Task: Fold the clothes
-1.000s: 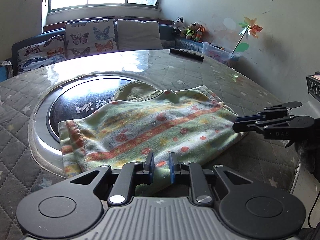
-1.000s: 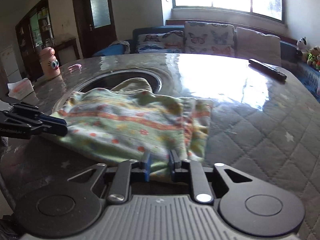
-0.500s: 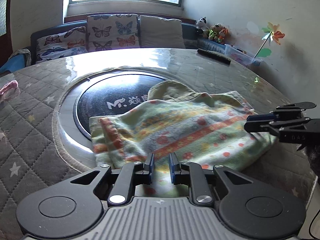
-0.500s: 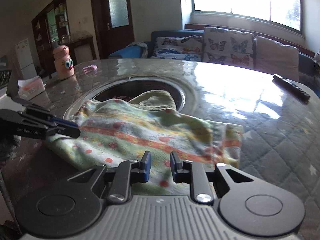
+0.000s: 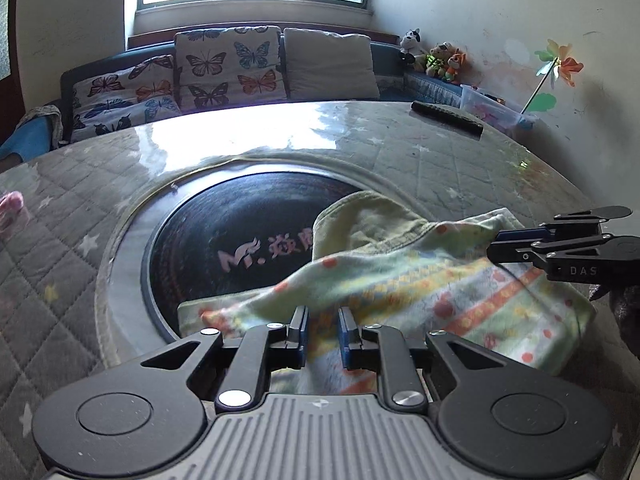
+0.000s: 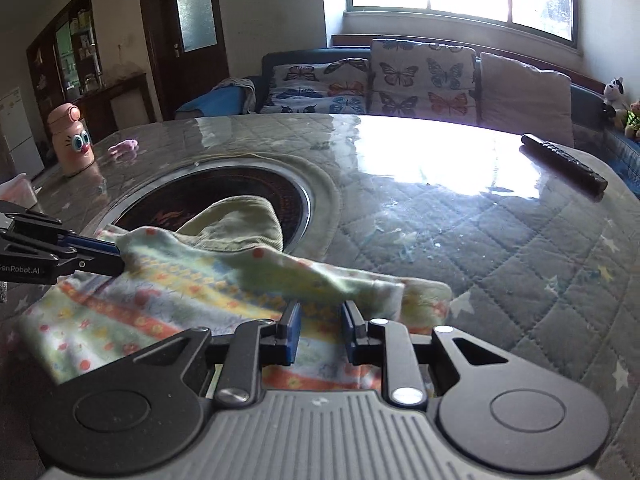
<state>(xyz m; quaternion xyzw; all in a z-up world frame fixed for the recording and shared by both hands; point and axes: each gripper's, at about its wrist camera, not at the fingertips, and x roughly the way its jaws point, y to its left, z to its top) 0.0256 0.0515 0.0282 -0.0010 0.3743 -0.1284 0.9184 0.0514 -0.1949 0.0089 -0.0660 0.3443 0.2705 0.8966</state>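
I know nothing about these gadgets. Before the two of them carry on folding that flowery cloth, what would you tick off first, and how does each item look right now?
1. Left tool has cloth between its fingers: ok, the green flower-striped garment runs between them.
2. Right tool likewise: ok, the cloth passes between its fingers.
3. Grip is firm on both: cannot tell, a gap shows between each pair of fingers.
4. Lifted edge is level: not ok, it sags between the two tools.
5. Landing area ahead is free: ok, the black remote control lies far off on the quilted table.
6. Plain green layer underneath lies flat: not ok, it bulges over the black round inset.
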